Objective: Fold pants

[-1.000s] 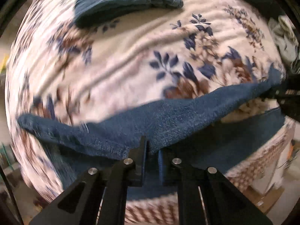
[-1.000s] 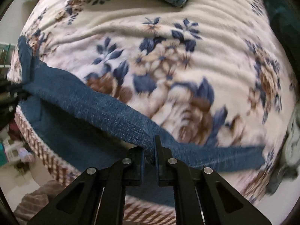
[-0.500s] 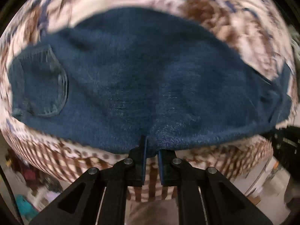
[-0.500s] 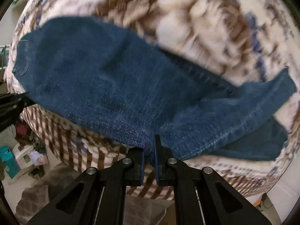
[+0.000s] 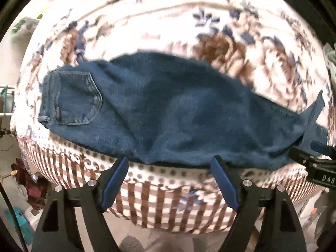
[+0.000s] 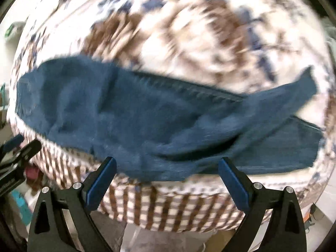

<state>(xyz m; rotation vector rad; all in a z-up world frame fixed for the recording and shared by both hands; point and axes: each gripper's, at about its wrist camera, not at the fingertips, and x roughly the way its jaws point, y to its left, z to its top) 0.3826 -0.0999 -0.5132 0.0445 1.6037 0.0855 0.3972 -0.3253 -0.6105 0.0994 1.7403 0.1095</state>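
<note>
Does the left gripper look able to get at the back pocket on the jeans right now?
Probably yes: the pocket faces up on the jeans, uncovered, up and left of the left tongs, whose jaws are opening with nothing between.

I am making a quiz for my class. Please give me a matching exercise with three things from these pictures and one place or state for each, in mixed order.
Things:
1. jeans
2. back pocket
3. left gripper

States or places:
A. jaws opening, nothing pressed between them
B. at the left end of the denim, left wrist view
C. lying along the near edge of the floral blanket

Pairs: 1-C, 2-B, 3-A
</note>
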